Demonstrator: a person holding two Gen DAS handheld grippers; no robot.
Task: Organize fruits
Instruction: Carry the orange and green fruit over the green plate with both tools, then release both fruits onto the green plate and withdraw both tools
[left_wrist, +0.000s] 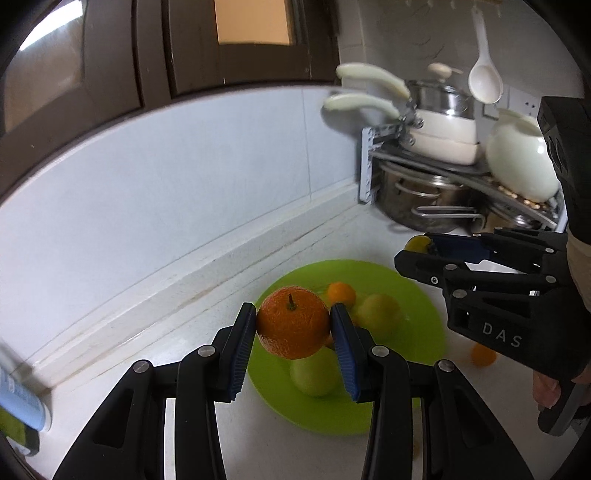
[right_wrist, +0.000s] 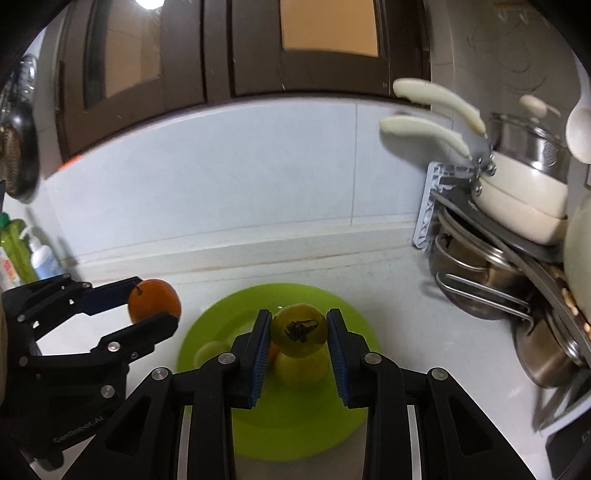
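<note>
Left hand-held gripper (left_wrist: 293, 325) pinching an orange (left_wrist: 293, 322) between blue pads (left_wrist: 240, 349), stem up, carried above the near edge of the green plate (left_wrist: 424, 332). Right hand-held gripper (right_wrist: 299, 334) pinching a yellow-green fruit (right_wrist: 299, 335) with a dark mark on its face, likewise over the plate, directly ahead of its fingers.

Already on the plate below and ahead of both grippers: a pale green fruit (left_wrist: 316, 373), a yellowish fruit (left_wrist: 378, 312) and a small orange fruit (left_wrist: 341, 293). Another small orange fruit (left_wrist: 484, 355) off the plate on the white table (left_wrist: 184, 332), under the right gripper as seen from the left wrist.

Risks, as a judgement:
- Round fruit held only at two narrow contact lines; likely to slip or roll out under a jolt.
- Both grippers close together over one plate; collision possible if lowered at once.
- Release from height onto the lying fruit likely to send something rolling off the shallow rim, toward the pot rack (right_wrist: 480, 258) on the right.
- Blur in both views; exact clearance to the plate unclear.
</note>
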